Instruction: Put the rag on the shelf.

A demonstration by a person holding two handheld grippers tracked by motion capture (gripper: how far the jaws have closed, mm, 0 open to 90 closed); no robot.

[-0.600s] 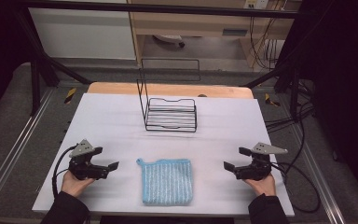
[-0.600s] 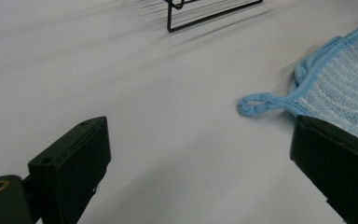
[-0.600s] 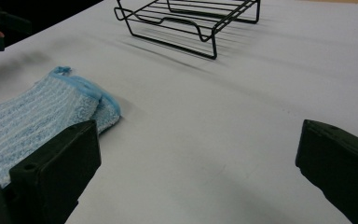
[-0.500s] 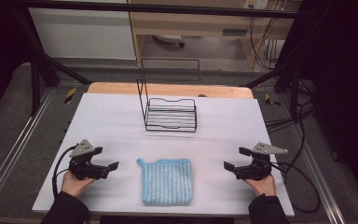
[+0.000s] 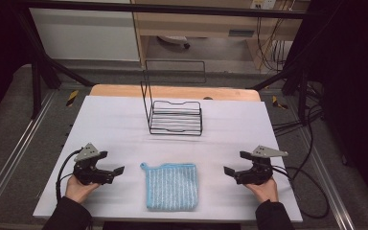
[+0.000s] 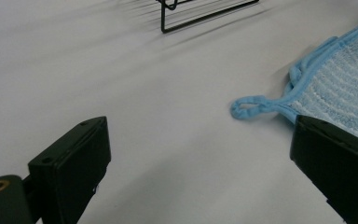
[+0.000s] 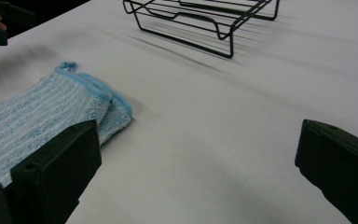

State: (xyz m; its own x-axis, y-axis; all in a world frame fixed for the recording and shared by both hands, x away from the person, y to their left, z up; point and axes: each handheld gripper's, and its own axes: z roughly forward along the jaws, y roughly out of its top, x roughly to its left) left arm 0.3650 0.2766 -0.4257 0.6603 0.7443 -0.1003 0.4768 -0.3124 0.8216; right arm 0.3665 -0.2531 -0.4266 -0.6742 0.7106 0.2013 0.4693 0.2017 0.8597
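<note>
No text, label, brand, number or sign can be read in any of the views. Yellow-and-black striped markings [image 5: 72, 97] are seen on the floor beside the table, but no lettering is borne by them. A small plate [image 5: 241, 33] on the wooden furniture behind the table is too blurred for anything to be made out.

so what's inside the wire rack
The wire rack holds nothing; the white table cover shows through its bars. The blue cloth lies apart, nearer the person; what it covers is hidden.
</note>
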